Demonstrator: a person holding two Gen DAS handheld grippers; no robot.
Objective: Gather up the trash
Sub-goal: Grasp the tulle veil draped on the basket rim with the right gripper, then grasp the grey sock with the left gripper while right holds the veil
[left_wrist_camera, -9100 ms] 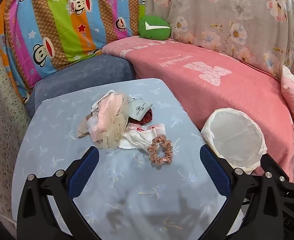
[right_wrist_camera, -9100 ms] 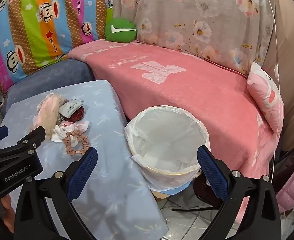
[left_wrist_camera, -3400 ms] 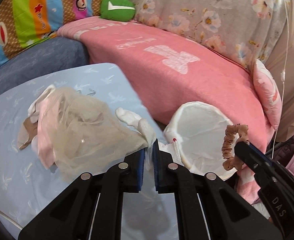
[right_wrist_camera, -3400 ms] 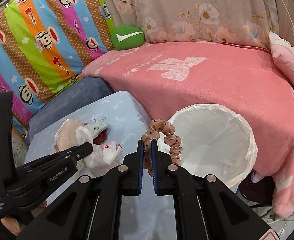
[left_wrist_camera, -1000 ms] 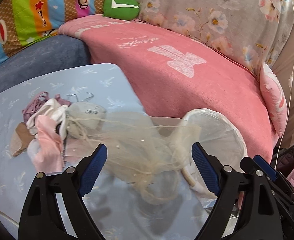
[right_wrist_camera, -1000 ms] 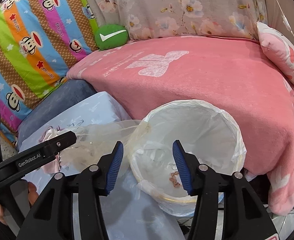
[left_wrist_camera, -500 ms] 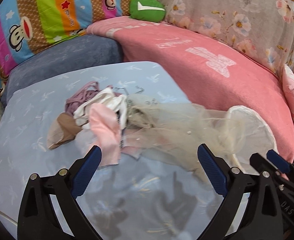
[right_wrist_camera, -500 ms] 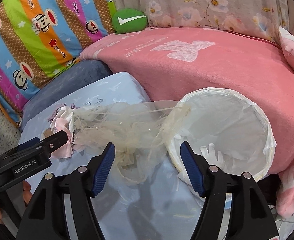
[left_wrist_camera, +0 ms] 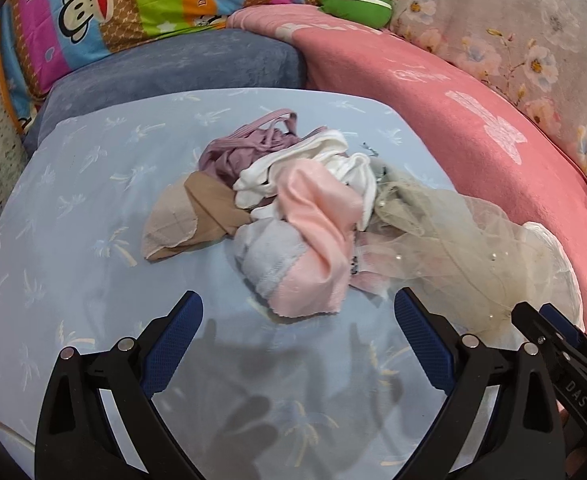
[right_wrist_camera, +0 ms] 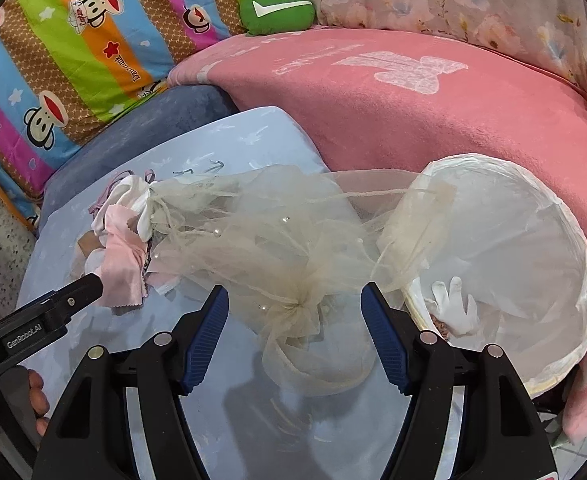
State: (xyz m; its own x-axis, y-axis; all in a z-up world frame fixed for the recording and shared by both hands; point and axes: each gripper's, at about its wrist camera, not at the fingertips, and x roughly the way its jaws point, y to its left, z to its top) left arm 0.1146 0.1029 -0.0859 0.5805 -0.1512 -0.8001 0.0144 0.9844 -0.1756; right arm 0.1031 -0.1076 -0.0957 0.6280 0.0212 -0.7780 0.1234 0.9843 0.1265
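Your left hand-held gripper is hanging over the near part of the counter with its jaws spread wide and nothing between them. Your right hand-held gripper is standing with its jaws apart as well, and the gathered knot of the cream netting is lying in the gap without either pad pressing on it.

You are only partway through, by the look of it. The lined bin, standing off the counter's right edge against the pink sofa cover, is already holding a white glove and a small brownish thing beside it that I cannot make out. The netting is trailing from the pile across to the bin's rim, so it is not properly in.

The pile of scraps is sitting around the middle of the counter: a pink cloth on top, white pieces, a mauve strappy garment toward the far edge, a tan stocking on the left, a pale grey-blue fleece piece at the front. All of it is looking soft, limp and tangled.
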